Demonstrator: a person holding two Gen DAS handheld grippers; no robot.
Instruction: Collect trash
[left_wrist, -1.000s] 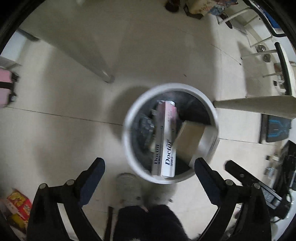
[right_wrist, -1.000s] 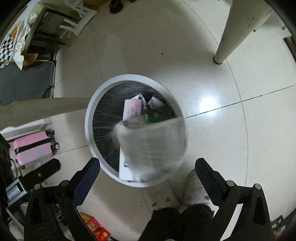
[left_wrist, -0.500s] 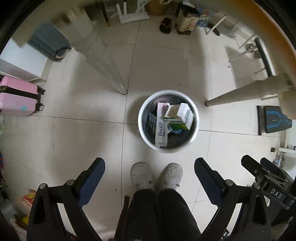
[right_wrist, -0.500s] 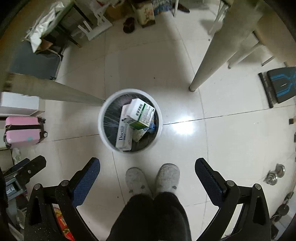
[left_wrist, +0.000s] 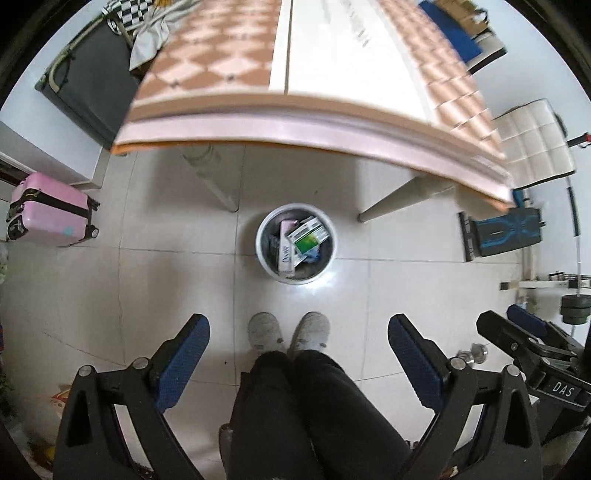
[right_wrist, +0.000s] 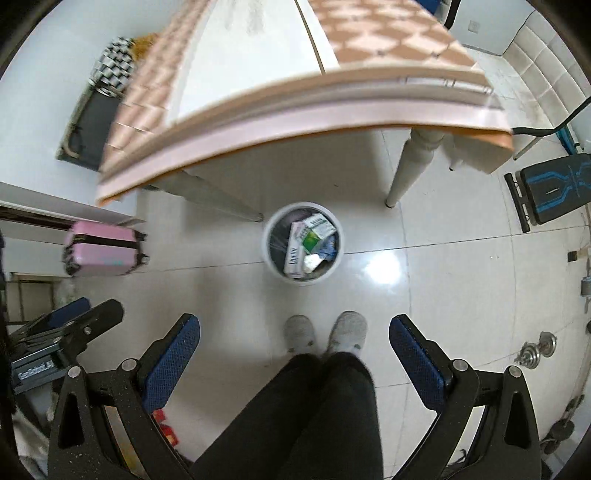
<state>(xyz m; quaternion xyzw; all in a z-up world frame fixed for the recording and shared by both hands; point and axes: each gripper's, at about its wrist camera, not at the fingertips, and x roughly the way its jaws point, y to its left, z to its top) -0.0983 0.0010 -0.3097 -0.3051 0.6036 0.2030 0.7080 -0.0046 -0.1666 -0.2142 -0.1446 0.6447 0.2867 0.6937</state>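
Observation:
A white round trash bin (left_wrist: 266, 254) (right_wrist: 270, 254) stands on the tiled floor under the table's front edge. Inside it lie a long pink-and-white box (left_wrist: 286, 247) (right_wrist: 294, 251) and a green-and-white carton (left_wrist: 308, 236) (right_wrist: 316, 229), with crumpled bits beside them. My left gripper (left_wrist: 298, 349) hangs high above the floor, open and empty. My right gripper (right_wrist: 294, 345) is likewise open with nothing between its blue pads. Each gripper shows at the edge of the other's view: the right one (left_wrist: 532, 354), the left one (right_wrist: 66, 332).
A table (left_wrist: 332, 74) (right_wrist: 295, 74) with a checked orange-and-white top fills the upper view, with legs (left_wrist: 388, 199) (right_wrist: 413, 170) near the bin. A person's dark trousers and grey slippers (left_wrist: 288, 332) (right_wrist: 325, 332) stand before the bin. A pink suitcase (left_wrist: 51, 210) (right_wrist: 103, 249) is left, a black-and-blue bench (left_wrist: 506, 230) (right_wrist: 554, 188) right.
Both grippers rose far from the bin, which went from filling the view to small below; the tabletop came into view. The carton and other pieces that were falling now rest in the bin.

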